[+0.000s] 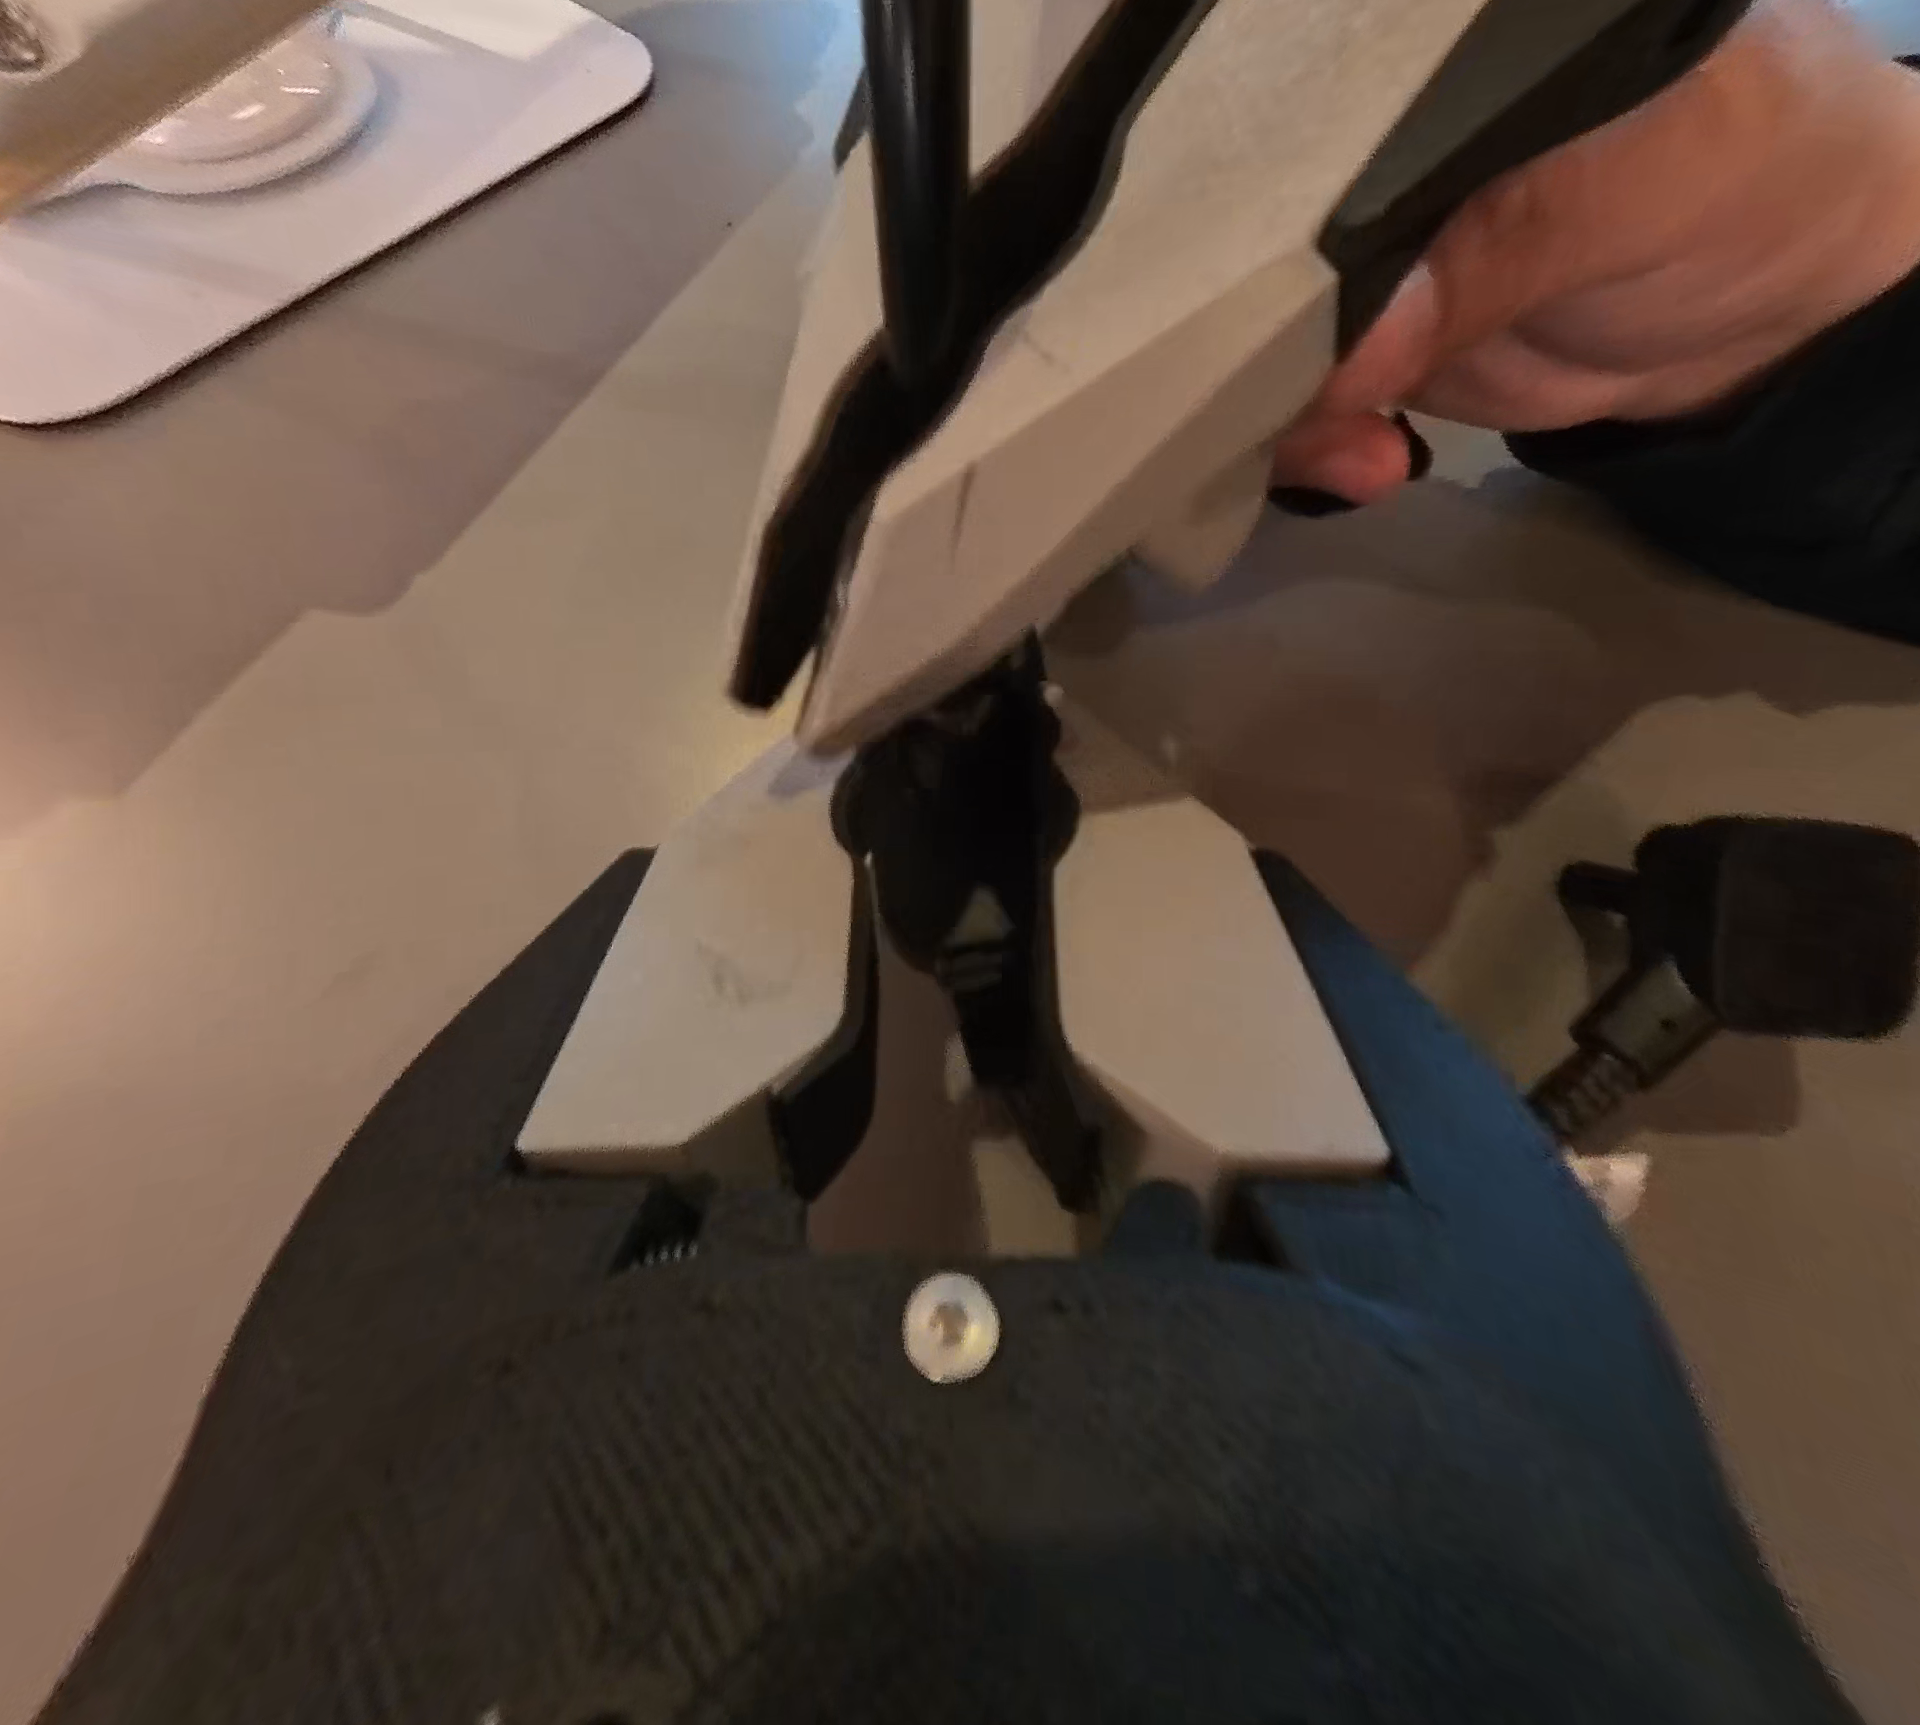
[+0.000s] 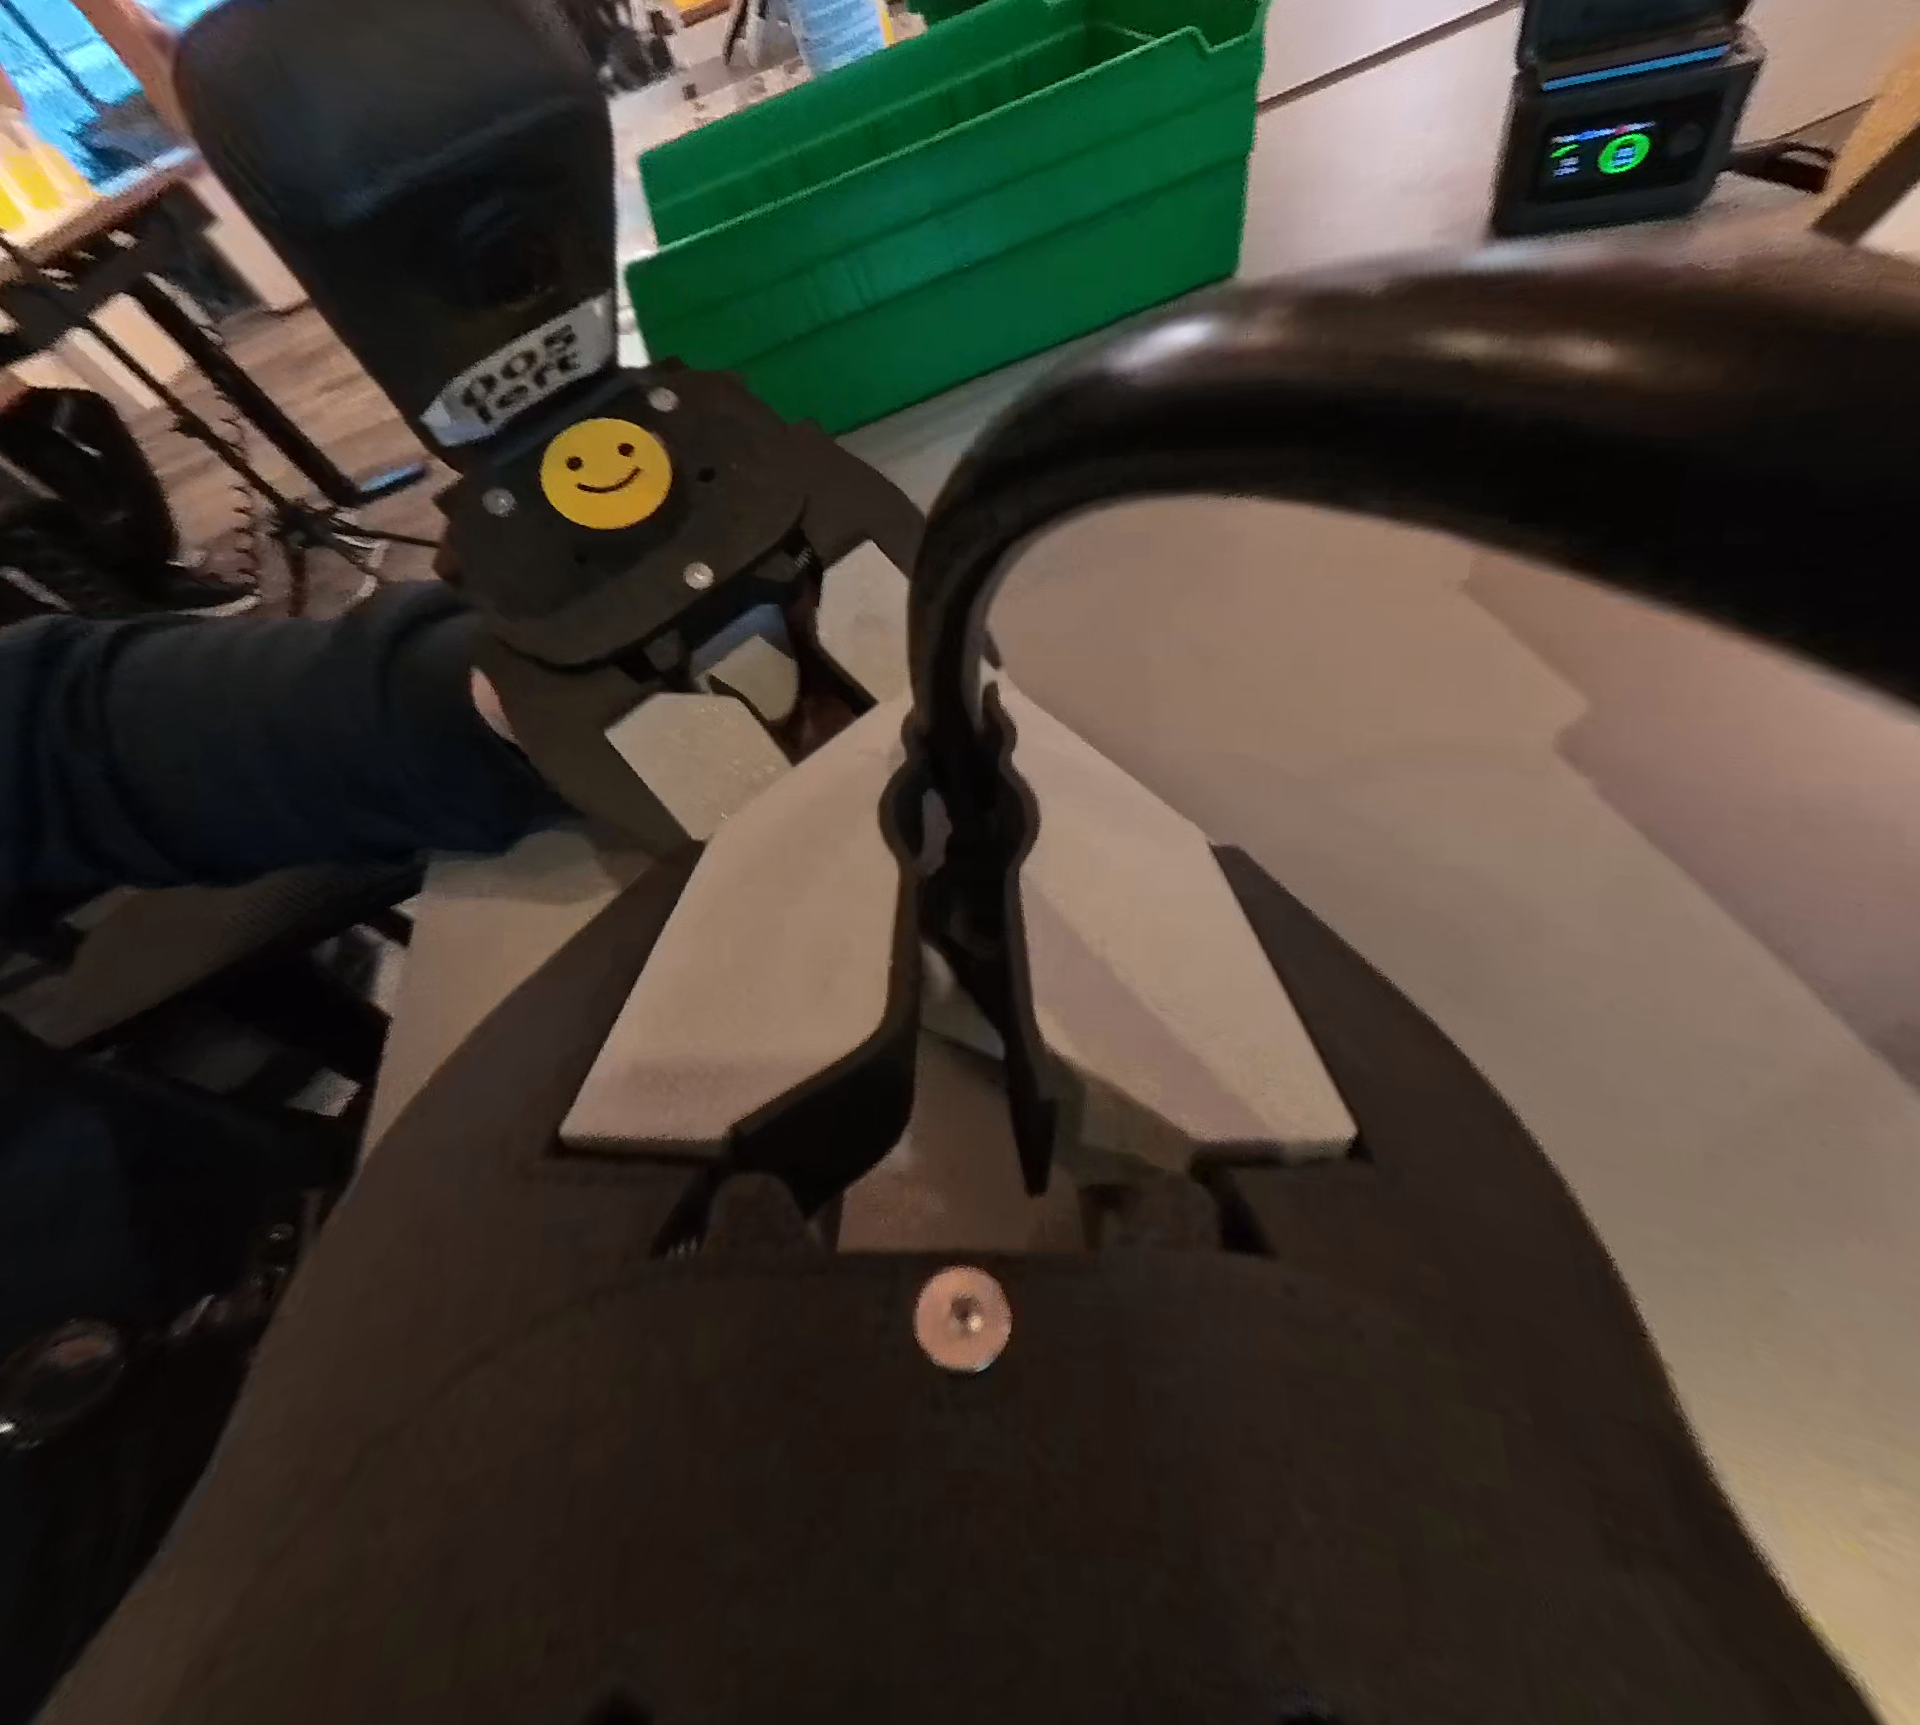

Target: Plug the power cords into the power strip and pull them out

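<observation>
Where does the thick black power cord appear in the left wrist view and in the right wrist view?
Left wrist view: the black power cord drops from the top centre into the shut right gripper.
Right wrist view: the cord arches in from the right edge and comes down between this gripper's fingers at the centre.
Shared landmark: the grey table, under both grippers.

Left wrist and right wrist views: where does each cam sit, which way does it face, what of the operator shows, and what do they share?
Left wrist view: on the left gripper, looking along its fingers down at the grey table; shows the right gripper clamping a black cord, a hand, a loose black plug.
Right wrist view: on the right gripper, facing across the table to a green bin; shows the left gripper, a dark sleeve.
Shared: both grippers, the cord, the table.
</observation>
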Demonstrator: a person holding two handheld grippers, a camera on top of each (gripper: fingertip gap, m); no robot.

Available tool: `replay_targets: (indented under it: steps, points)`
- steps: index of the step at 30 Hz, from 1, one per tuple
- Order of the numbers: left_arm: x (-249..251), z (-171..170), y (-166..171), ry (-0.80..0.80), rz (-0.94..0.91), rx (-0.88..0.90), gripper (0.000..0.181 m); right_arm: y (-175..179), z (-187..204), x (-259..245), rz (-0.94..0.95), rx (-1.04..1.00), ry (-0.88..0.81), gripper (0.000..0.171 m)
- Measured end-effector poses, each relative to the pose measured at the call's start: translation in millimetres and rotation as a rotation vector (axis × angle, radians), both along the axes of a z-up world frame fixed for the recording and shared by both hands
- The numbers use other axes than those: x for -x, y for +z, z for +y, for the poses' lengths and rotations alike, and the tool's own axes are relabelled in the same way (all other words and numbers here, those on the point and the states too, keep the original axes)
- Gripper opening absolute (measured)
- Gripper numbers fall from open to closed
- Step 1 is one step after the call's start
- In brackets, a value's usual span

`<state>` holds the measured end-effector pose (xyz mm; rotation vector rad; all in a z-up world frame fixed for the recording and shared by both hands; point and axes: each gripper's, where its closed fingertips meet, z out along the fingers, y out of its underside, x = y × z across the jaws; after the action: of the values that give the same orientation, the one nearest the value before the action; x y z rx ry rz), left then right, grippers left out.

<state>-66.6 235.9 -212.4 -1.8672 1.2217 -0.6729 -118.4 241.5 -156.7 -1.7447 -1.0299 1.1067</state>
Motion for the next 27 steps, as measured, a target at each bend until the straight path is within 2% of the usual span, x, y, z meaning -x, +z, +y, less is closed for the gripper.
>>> replay_targets:
  steps: [6,11,14,19,22,27]
  points:
    - [-7,-1,0,-0.005,0.017,-0.032,0.024,-1,-2,-2,-0.044,-0.063,0.009,0.004]
    - [-5,-2,0,-0.012,0.022,-0.05,0.024,-8,-6,-19,-0.145,-0.176,0.043,0.012]
    - [-6,-2,0,-0.013,0.025,-0.06,0.024,-18,-8,-20,-0.175,-0.155,0.065,0.018]
    - [-5,-1,0,-0.01,0.016,-0.038,0.024,-22,-6,-16,-0.223,-0.206,0.046,0.013]
    - [-4,-1,-1,-0.002,0.022,-0.039,0.024,-21,-6,-14,-0.185,-0.177,0.009,0.012]
    - [-2,2,-1,0.025,0.033,-0.062,0.024,-16,-5,-11,-0.009,-0.005,0.023,0.011]
